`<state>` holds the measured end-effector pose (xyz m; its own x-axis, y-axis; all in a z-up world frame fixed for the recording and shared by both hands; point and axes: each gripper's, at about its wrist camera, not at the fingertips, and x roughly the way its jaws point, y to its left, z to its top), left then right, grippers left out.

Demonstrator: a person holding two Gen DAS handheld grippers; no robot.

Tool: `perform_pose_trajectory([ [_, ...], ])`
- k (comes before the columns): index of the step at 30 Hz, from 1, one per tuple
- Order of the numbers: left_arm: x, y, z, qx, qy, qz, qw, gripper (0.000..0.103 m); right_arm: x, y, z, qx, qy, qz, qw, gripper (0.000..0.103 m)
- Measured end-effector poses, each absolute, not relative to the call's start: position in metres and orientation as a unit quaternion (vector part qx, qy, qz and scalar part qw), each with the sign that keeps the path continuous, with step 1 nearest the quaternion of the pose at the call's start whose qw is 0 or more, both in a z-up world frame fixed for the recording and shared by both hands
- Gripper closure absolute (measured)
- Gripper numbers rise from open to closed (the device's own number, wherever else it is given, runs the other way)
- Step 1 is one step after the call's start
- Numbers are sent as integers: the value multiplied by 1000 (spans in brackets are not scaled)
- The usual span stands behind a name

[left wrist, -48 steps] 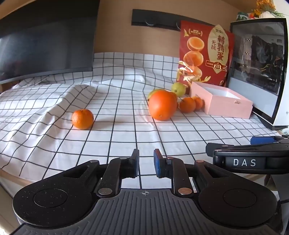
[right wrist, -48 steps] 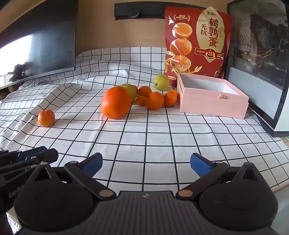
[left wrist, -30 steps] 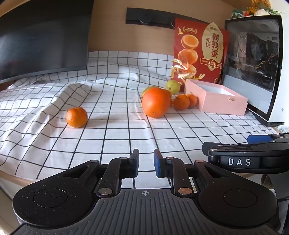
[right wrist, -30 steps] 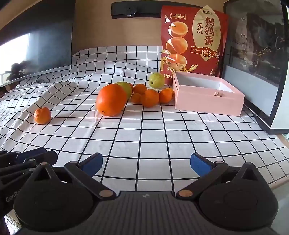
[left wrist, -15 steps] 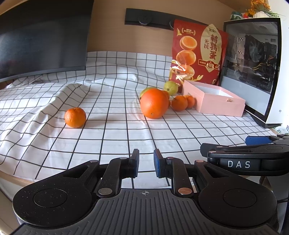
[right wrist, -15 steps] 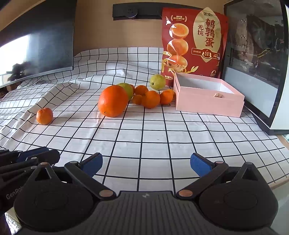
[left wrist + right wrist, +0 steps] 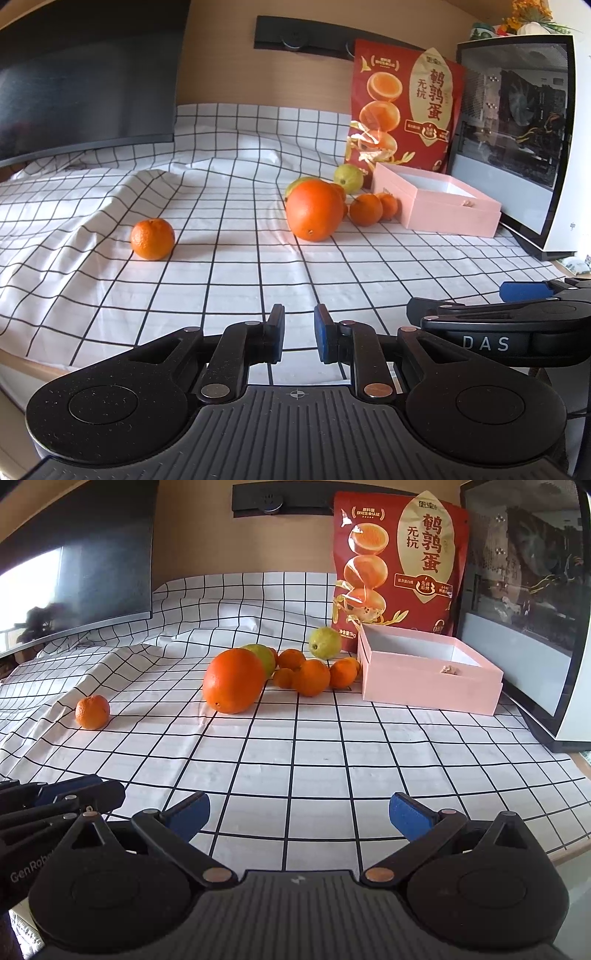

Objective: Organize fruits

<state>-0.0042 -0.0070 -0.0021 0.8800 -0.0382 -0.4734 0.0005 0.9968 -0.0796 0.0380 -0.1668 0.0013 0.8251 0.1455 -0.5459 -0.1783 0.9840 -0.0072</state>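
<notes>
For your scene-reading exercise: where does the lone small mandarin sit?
In both wrist views the lone mandarin lies on the checked cloth, apart and left of the big orange fronting the fruit cluster.

Bare checked cloth point(image 7: 295, 753) lay open between the near edge and the fruit. A big orange point(image 7: 233, 681) fronted a tight cluster of small oranges point(image 7: 313, 677), crowding the pink box point(image 7: 428, 686) on its left side. One small orange point(image 7: 92, 712) sat well apart, left. A red bag point(image 7: 399, 561) and glass case point(image 7: 524, 602) walled the back right.
</notes>
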Motion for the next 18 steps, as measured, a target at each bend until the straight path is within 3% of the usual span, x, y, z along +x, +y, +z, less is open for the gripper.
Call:
perform_pose_trajectory([
  [18, -4, -6, -2, -39, 245, -9, 969, 81, 38, -165, -1, -30, 286, 88, 954, 0],
])
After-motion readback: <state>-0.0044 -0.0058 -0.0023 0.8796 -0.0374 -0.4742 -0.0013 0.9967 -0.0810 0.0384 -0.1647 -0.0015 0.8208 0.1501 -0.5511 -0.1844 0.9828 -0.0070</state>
